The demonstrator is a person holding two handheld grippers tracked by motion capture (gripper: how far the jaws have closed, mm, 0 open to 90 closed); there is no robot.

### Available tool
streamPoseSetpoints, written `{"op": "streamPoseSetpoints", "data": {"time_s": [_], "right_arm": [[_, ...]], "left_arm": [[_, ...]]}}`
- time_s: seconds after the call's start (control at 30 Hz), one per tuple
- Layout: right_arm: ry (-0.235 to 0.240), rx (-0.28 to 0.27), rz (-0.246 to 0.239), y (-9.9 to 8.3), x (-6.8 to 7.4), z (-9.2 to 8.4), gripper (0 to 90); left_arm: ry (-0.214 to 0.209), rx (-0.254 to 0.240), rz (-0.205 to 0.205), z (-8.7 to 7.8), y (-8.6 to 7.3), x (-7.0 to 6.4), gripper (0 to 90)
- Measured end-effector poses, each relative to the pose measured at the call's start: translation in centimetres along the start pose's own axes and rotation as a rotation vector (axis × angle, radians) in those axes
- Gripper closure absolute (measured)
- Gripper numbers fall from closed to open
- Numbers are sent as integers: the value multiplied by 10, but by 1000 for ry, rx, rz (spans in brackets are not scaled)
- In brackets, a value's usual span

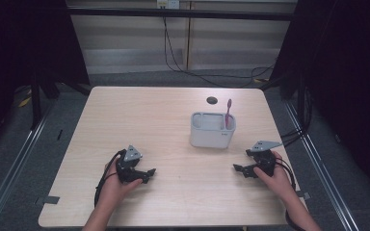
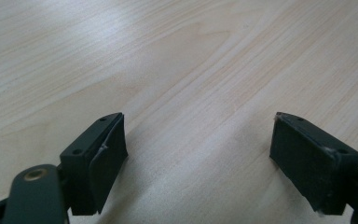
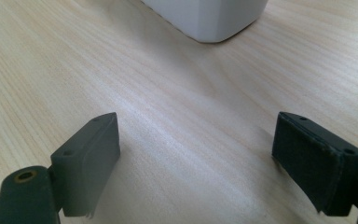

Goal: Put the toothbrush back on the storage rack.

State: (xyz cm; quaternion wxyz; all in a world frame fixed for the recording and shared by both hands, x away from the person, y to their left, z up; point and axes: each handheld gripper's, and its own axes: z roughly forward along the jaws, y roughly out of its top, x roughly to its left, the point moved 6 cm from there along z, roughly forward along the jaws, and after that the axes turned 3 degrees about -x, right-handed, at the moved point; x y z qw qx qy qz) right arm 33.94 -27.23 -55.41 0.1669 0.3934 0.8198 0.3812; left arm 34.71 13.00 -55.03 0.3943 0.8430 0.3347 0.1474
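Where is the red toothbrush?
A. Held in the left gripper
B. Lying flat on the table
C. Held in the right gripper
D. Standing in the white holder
D: the toothbrush stands upright in the holder, in its right-hand compartment, while the left gripper and right gripper rest open and empty on the table.

1. a light wooden worktop (image 1: 125,115) with rounded corners fills the middle, with a small dark round hole (image 1: 212,100) toward 12 o'clock.
2. grey floor (image 1: 139,78) surrounds it.
3. at 12 o'clock stands a pale panelled wall (image 1: 125,33), crossed by a dark horizontal bar (image 1: 125,11).
4. black cables (image 1: 173,57) hang down the wall and trail over the floor.
5. black curtains (image 1: 9,43) close off 9 and 3 o'clock.
6. metal rails (image 1: 14,159) run along both sides.
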Motion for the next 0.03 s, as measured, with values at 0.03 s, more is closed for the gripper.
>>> {"op": "streamPoseSetpoints", "data": {"time_s": [0.03], "right_arm": [[0,0,-1,0,0,0,143]], "left_arm": [[0,0,0,0,0,0,181]]}}
